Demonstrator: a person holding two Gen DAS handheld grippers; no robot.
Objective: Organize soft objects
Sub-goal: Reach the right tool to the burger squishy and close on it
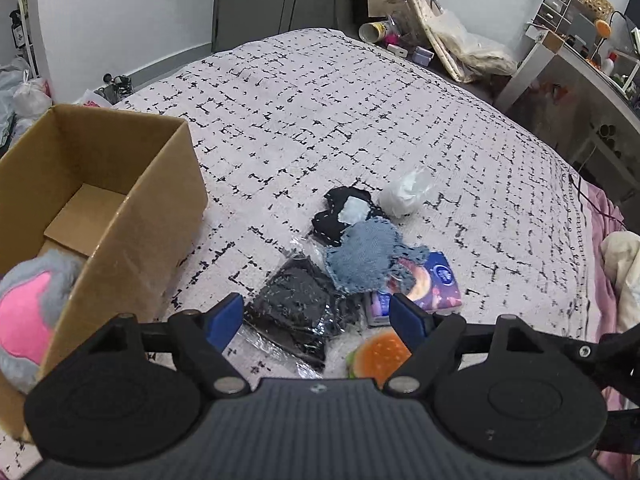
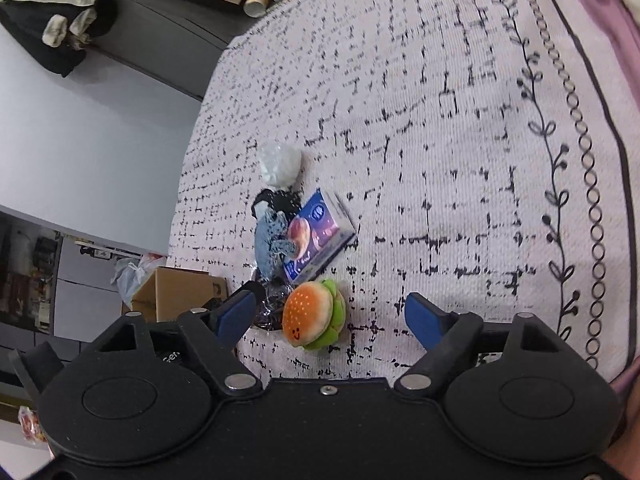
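Observation:
Soft things lie in a heap on the patterned bedspread [image 1: 320,112]: a dark cloth in clear wrap [image 1: 300,308], a blue denim piece [image 1: 366,260], a black stitched cloth [image 1: 340,216], a white wrapped bundle [image 1: 406,194], a purple tissue pack [image 1: 432,284] and a burger plush [image 1: 380,354]. My left gripper [image 1: 318,316] is open above the dark cloth. My right gripper [image 2: 332,316] is open, with the burger plush [image 2: 314,314] between its fingers, untouched. A grey and pink plush [image 1: 28,316] sits in the cardboard box [image 1: 132,216].
The box stands at the bed's left edge and shows in the right wrist view [image 2: 176,292]. A desk with drawers [image 1: 568,52] and clutter stand beyond the bed at the right. Pink bedding [image 1: 612,264] lies at the right edge.

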